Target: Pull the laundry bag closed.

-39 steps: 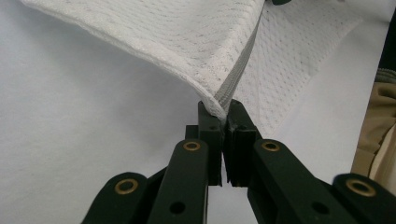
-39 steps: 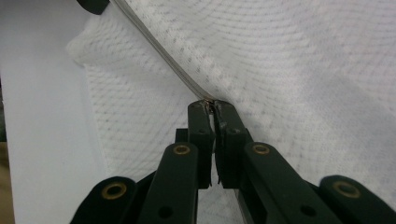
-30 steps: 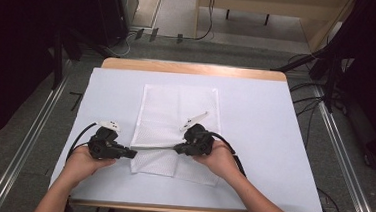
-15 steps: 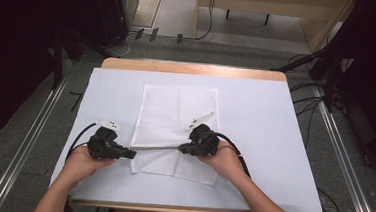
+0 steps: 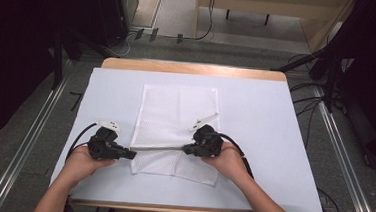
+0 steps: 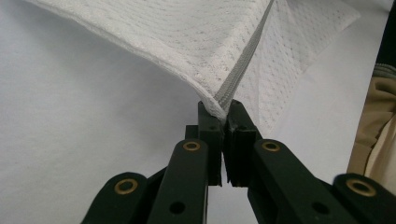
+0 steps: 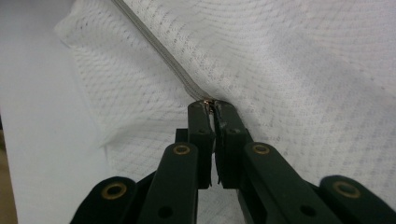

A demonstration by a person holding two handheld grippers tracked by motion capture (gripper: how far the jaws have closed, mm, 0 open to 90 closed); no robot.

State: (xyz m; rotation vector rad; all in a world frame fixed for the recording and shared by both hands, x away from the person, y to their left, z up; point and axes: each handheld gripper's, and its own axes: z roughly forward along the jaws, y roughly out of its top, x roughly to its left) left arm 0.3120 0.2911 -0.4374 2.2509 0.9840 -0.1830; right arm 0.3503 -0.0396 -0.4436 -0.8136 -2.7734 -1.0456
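Observation:
A white mesh bag [image 5: 175, 110] lies flat in the middle of the table, with a grey zipper [image 5: 158, 147] running across its near part. My left gripper [image 5: 131, 154] is shut on the bag's left corner at the zipper's end; in the left gripper view the jaws of my left gripper [image 6: 223, 106] pinch the cloth where the zipper [image 6: 240, 70] begins. My right gripper [image 5: 185, 148] is shut on the zipper pull [image 7: 208, 101], with the closed grey teeth [image 7: 159, 51] stretching away toward the left hand. The zipper line is lifted slightly and taut between both grippers.
A white sheet covers the table [image 5: 273, 142]; a wooden edge [image 5: 193, 69] shows at the far side. Dark equipment and cables [image 5: 327, 95] stand on the floor to the left and right. Both forearms come in from the near edge.
My right gripper has slid a little to the right along the zipper. The left gripper has kept still on the bag's corner.

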